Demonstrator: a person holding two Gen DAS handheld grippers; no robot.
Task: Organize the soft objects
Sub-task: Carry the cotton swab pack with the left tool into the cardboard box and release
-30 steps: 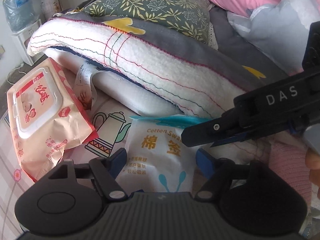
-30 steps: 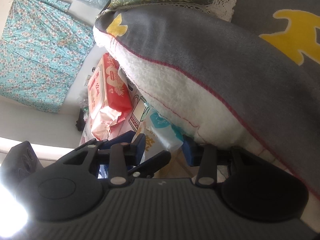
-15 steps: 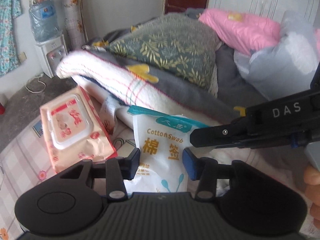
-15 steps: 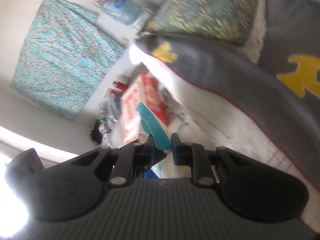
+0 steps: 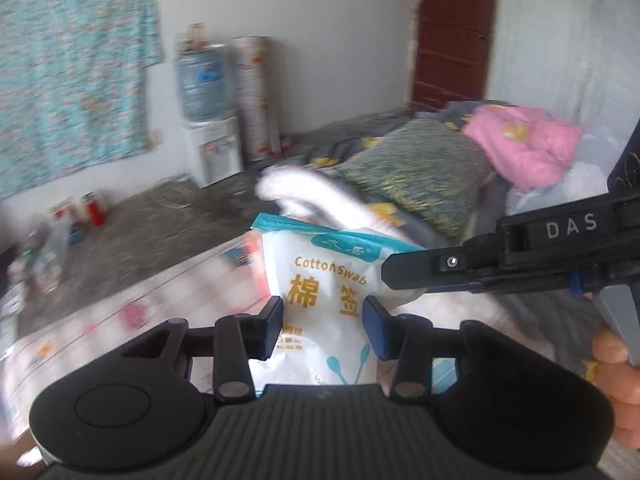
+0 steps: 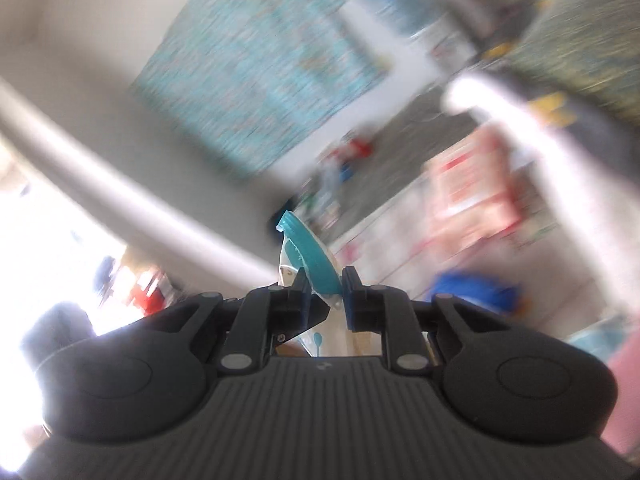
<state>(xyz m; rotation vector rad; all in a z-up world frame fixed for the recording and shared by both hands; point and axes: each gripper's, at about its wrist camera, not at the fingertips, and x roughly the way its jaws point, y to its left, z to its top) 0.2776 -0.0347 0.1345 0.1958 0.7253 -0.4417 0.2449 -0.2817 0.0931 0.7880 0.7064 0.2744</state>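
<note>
Left wrist view, pack: the cotton swab pack (image 5: 324, 300) stands upright between the fingers of the left gripper (image 5: 323, 328), its teal sealed strip at the top, lifted clear of the bed (image 5: 132, 300).
Left wrist view, left gripper: the jaws are closing, and both pads sit against the pack's lower sides, so it reads as clamped across the pack's width.
Left wrist view, right gripper: the right gripper (image 5: 390, 276) comes in from the right and meets the pack's upper right corner, just under the teal strip; a hand (image 5: 616, 384) holds its handle at the frame's edge.
Left wrist view, long axis: bottom to top of the frame, running away from the left gripper, printed face to the camera.
Right wrist view, pack: seen edge-on, the teal top edge (image 6: 310, 260) rises from between the fingers of the right gripper (image 6: 326, 294); the surroundings are blurred.
Right wrist view, right gripper: jaws nearly together, clamped on the thin top edge of the pack.
Which hand is nearer: both hold it, left low, right high.
Coming move, judged: the pack is likely to be carried to its spot, so the two grips must travel together or one must let go.
</note>
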